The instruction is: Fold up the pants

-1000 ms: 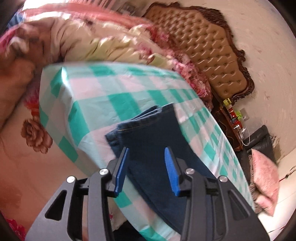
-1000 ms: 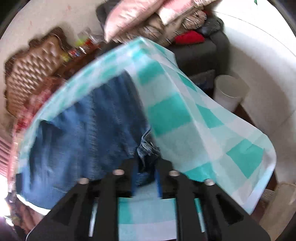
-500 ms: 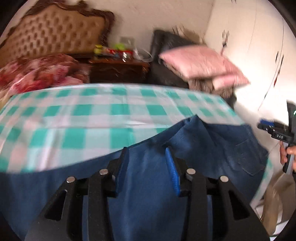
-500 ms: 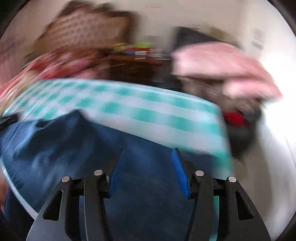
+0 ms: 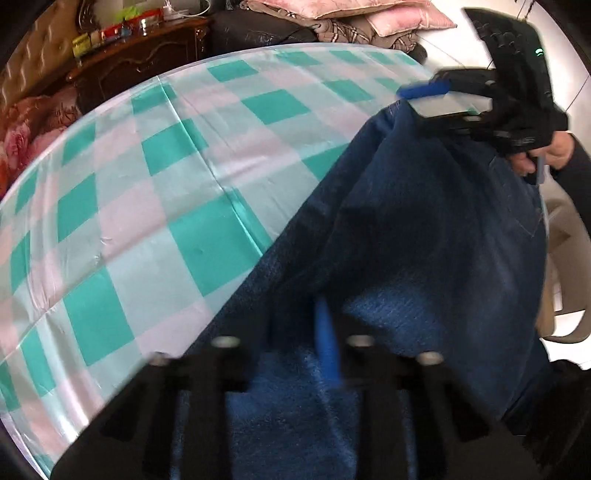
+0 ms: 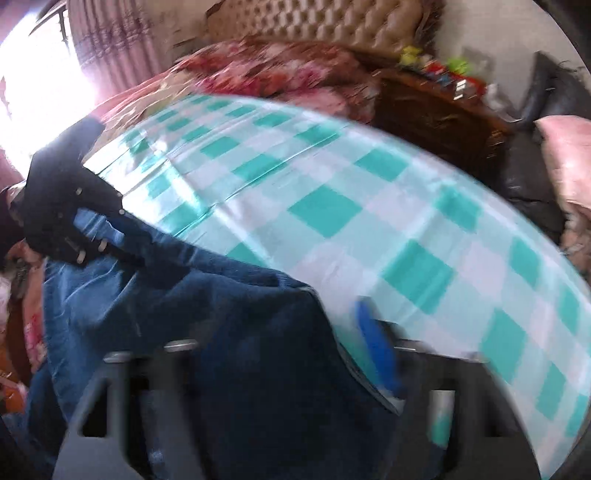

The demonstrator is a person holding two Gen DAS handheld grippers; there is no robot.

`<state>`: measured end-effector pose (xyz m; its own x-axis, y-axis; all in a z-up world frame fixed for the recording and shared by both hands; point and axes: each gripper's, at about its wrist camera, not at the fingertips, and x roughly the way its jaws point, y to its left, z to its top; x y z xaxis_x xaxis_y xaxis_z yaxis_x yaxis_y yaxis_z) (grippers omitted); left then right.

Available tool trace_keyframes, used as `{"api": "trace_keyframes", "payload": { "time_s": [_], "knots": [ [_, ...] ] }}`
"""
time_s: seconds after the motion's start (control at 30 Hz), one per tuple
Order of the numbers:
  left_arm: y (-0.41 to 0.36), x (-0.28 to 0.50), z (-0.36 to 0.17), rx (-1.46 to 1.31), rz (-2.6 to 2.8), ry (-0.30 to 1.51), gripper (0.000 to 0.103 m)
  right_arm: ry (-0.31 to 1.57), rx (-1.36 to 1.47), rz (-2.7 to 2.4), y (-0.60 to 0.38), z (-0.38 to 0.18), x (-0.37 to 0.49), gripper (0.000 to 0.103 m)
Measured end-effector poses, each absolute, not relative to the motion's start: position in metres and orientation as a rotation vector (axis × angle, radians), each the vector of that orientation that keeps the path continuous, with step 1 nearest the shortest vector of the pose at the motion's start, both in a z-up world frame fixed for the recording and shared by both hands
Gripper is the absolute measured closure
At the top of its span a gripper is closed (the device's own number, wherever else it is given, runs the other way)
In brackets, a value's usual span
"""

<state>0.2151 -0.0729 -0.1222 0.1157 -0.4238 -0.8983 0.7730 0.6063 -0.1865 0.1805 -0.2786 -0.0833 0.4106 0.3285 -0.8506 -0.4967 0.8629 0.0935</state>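
Observation:
Dark blue jeans point(image 5: 406, 229) lie bunched along the near edge of a table with a green-and-white checked cloth point(image 5: 177, 177). My left gripper point(image 5: 295, 343) sits low over the denim; cloth covers its left finger, so its jaws are unclear. In the left wrist view my right gripper point(image 5: 436, 99) is at the jeans' far upper corner, one blue pad above the fabric. In the right wrist view the jeans point(image 6: 221, 332) cover my right gripper point(image 6: 295, 343) except one blue pad. My left gripper point(image 6: 66, 218) shows at the left, on the denim.
A tufted headboard point(image 6: 332, 22) and floral bedding point(image 6: 277, 74) lie behind the table. A dark wooden nightstand point(image 5: 140, 48) holds small items. Pink pillows point(image 5: 351, 11) are stacked on a dark sofa. A pale bin point(image 5: 565, 258) stands at the right.
Both grippers have swung down onto the near edge of the jeans. Denim now covers part of each gripper's fingers, and the fabric has bunched up between them.

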Motion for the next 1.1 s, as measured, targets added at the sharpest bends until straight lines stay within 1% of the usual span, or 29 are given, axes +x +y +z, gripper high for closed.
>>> {"api": "trace_keyframes", "payload": {
  "time_s": [0.03, 0.07, 0.2, 0.37, 0.43, 0.47, 0.5, 0.53, 0.57, 0.6, 0.63, 0.67, 0.7, 0.73, 0.77, 0.83, 0.93, 0.97, 1.0, 1.03, 1.07, 1.1],
  "knots": [
    [-0.068, 0.217, -0.117, 0.349, -0.906, 1.135, 0.100, 1.047, -0.205, 0.502, -0.277, -0.088, 0.186, 0.086],
    [-0.062, 0.218, -0.114, 0.332, -0.902, 1.122, 0.101, 1.048, -0.207, 0.503, -0.276, -0.089, 0.187, 0.090],
    [-0.044, 0.218, -0.100, 0.244, -0.874, 1.074, 0.101, 1.033, -0.114, 0.469, -0.285, -0.093, 0.194, 0.093],
    [-0.039, 0.223, -0.111, 0.205, -0.742, 1.065, 0.101, 1.024, -0.034, 0.366, -0.287, -0.112, 0.198, 0.092],
    [-0.037, 0.224, -0.113, 0.189, -0.681, 1.043, 0.096, 0.990, -0.029, 0.308, -0.286, -0.114, 0.199, 0.092],
    [-0.035, 0.223, -0.112, 0.187, -0.617, 1.028, 0.096, 0.973, -0.034, 0.281, -0.286, -0.115, 0.198, 0.089],
    [-0.031, 0.224, -0.111, 0.171, -0.594, 1.024, 0.095, 0.970, -0.032, 0.268, -0.286, -0.116, 0.199, 0.078],
    [-0.026, 0.221, -0.106, 0.138, -0.565, 1.009, 0.094, 0.959, -0.020, 0.230, -0.289, -0.114, 0.198, 0.069],
    [-0.021, 0.216, -0.099, 0.105, -0.537, 0.984, 0.086, 0.936, 0.012, 0.208, -0.295, -0.109, 0.194, 0.053],
    [-0.017, 0.207, -0.091, 0.074, -0.527, 0.950, 0.079, 0.909, 0.046, 0.211, -0.301, -0.104, 0.191, 0.046],
    [-0.012, 0.191, -0.078, 0.040, -0.508, 0.890, 0.075, 0.860, 0.110, 0.184, -0.315, -0.093, 0.183, 0.044],
    [-0.010, 0.178, -0.071, 0.026, -0.483, 0.849, 0.073, 0.823, 0.148, 0.144, -0.327, -0.083, 0.175, 0.038],
    [-0.011, 0.164, -0.065, 0.024, -0.465, 0.816, 0.071, 0.786, 0.184, 0.098, -0.341, -0.073, 0.163, 0.029],
    [-0.013, 0.147, -0.062, 0.026, -0.462, 0.795, 0.070, 0.746, 0.216, 0.050, -0.358, -0.064, 0.144, 0.025],
    [-0.015, 0.132, -0.063, 0.014, -0.465, 0.790, 0.070, 0.731, 0.224, 0.035, -0.369, -0.060, 0.130, 0.024],
    [-0.024, 0.107, -0.077, -0.013, -0.498, 0.828, 0.070, 0.793, 0.149, -0.005, -0.386, -0.064, 0.103, 0.024],
    [-0.029, 0.099, -0.113, 0.027, -0.443, 0.931, 0.070, 0.874, 0.004, -0.119, -0.412, -0.082, 0.072, 0.026],
    [-0.023, 0.099, -0.119, 0.029, -0.413, 0.919, 0.078, 0.902, -0.027, -0.168, -0.424, -0.088, 0.067, 0.028],
    [-0.018, 0.100, -0.119, 0.044, -0.345, 0.909, 0.080, 0.923, -0.046, -0.223, -0.438, -0.093, 0.062, 0.047],
    [-0.013, 0.103, -0.116, 0.058, -0.282, 0.922, 0.080, 0.927, -0.018, -0.210, -0.455, -0.094, 0.057, 0.054],
    [-0.010, 0.105, -0.112, 0.060, -0.227, 0.918, 0.078, 0.921, 0.011, -0.190, -0.466, -0.092, 0.053, 0.062],
    [-0.005, 0.104, -0.104, 0.048, -0.180, 0.894, 0.071, 0.924, 0.033, -0.183, -0.474, -0.090, 0.050, 0.071]
  ]
}}
